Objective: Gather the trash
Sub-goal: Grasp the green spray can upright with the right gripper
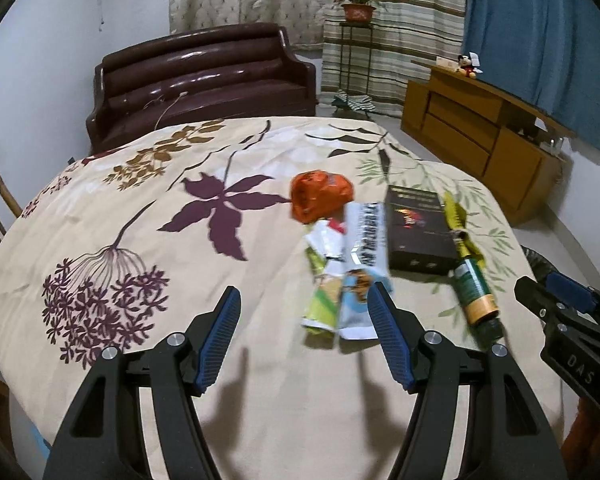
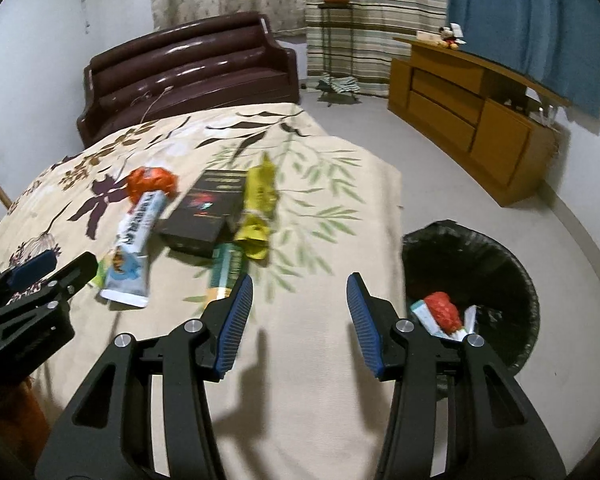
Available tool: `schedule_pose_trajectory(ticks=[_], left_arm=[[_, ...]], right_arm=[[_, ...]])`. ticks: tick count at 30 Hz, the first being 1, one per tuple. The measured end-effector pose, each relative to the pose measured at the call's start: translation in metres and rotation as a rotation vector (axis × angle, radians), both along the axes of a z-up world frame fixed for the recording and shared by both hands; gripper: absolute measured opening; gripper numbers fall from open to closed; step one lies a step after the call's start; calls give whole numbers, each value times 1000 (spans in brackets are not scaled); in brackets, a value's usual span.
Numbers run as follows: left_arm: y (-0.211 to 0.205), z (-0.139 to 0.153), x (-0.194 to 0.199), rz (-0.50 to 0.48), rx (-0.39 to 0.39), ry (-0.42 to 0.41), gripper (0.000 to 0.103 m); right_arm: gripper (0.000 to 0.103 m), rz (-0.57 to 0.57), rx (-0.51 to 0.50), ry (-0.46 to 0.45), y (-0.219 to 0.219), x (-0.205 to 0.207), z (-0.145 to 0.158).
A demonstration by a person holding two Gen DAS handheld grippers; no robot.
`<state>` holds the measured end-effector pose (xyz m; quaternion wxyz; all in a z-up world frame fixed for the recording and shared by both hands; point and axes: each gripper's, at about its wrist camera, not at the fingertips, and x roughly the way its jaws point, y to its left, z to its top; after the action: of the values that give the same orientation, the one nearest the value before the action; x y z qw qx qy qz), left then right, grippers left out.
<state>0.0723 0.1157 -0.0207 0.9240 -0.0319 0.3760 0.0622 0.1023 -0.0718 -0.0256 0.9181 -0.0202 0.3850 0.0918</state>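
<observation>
lying on a table (image 1: 140, 200) draped in a floral cloth is a loose cluster of litter: a crumpled orange wrapper (image 1: 320, 196) farthest back, a white and blue wrapper (image 1: 364, 264) with a green and white one (image 1: 320, 300) touching its left side, a black box (image 1: 418, 232), a twisted yellow wrapper (image 1: 458, 220) and a green and gold tube (image 1: 476, 296) just beside the box. the left gripper (image 1: 304, 312) hangs over the near cloth with its blue pads (image 1: 220, 336) spread and nothing between them; one pad overlaps the near end of the white and blue wrapper in view (contact cannot be told). the right gripper (image 2: 300, 300) is likewise released and empty, above bare cloth near the table's right edge. beside that edge stands a black-lined bin (image 2: 480, 248), already containing a red wrapper (image 2: 444, 310) and some pale scraps.
</observation>
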Motion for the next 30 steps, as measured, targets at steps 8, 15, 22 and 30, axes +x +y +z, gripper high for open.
schedule_pose_trajectory(ticks=[8, 15, 22, 30], left_arm=[[16, -5, 1, 18, -10, 17, 64], [20, -11, 8, 12, -20, 37, 64], [18, -15, 15, -13, -31, 55, 64], [13, -18, 25, -51, -33, 72, 64]], right_arm=[[47, 43, -21, 33, 28, 6, -10], [29, 60, -36, 72, 36, 12, -19], [23, 63, -38, 78, 36, 13, -21], [23, 64, -33, 79, 36, 13, -22]])
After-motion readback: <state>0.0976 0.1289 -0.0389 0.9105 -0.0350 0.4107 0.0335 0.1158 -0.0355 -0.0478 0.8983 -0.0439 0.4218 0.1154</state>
